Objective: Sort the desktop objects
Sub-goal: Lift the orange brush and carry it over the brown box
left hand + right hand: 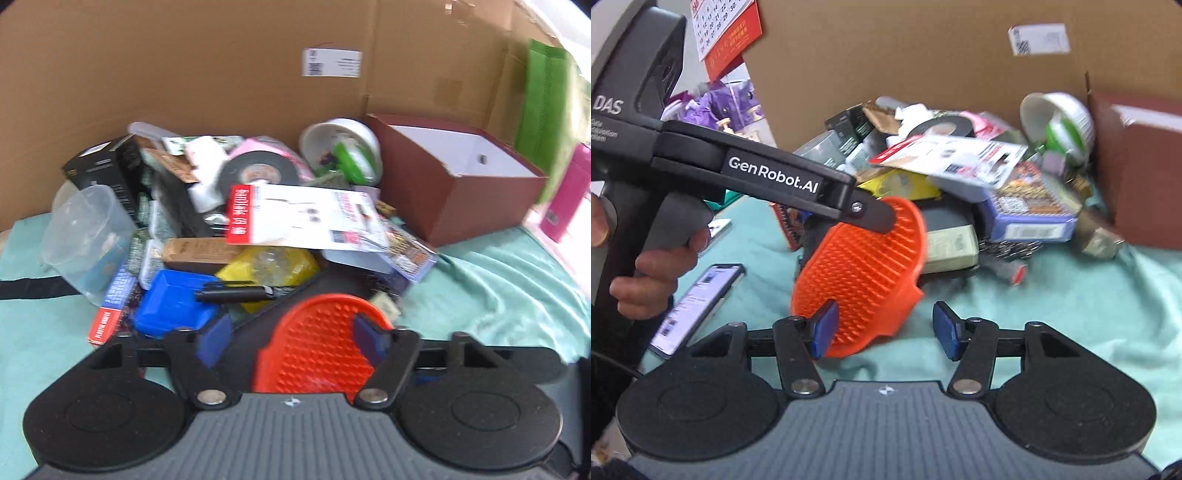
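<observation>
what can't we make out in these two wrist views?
- Left gripper grip on the orange brush: left view shows one pad against it and the other clear; in the right view the finger hides the contact.
- Right gripper: jaws apart; whether its left pad touches the brush is unclear.
- Brown box contents: near wall hides the floor.
- Pile labels: blurred.
- Phone screen: too small, partly hidden by the hand.

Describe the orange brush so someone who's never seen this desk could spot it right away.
Start at the tall cardboard wall and come forward over the heap of clutter to the teal cloth. The orange brush sits at the heap's near edge, between the left gripper fingers. It is the only bright orange thing, an oval pad covered in rubbery nubs.
</observation>
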